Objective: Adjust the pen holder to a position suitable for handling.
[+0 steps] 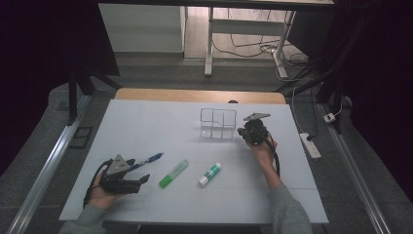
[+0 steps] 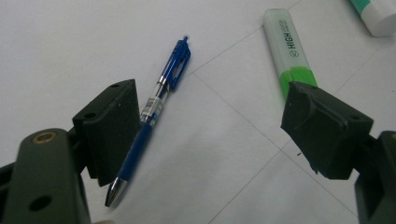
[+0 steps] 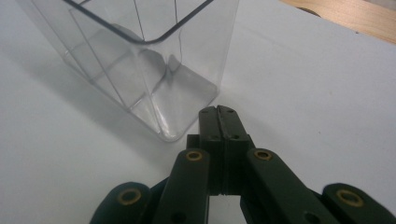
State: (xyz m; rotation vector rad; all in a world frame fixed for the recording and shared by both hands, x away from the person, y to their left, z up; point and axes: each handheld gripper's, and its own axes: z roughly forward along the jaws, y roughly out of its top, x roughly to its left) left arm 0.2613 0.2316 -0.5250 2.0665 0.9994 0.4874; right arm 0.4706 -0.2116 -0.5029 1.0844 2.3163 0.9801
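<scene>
Straddling the blue pen (image 2: 149, 112), left tool (image 2: 210, 121) spread wide, right tool (image 3: 218, 116) clenched empty beside the clear organizer (image 3: 140, 60).

Closed fingers beside a clear container

The right gripper (image 3: 218, 112) fingers (image 3: 208, 122) press together at lower centre, tips near the clear divided container (image 3: 140, 60) at upper left on the white tabletop (image 3: 303, 84).

pen (image 2: 154, 105): blue | highlighter (image 2: 290, 53): green | glue stick (image 1: 210, 174): green-white | organizer (image 3: 140, 56): clear

Left claw (image 2: 210, 126) gapes wide near the table; right claw (image 3: 218, 116) is closed.
</scene>
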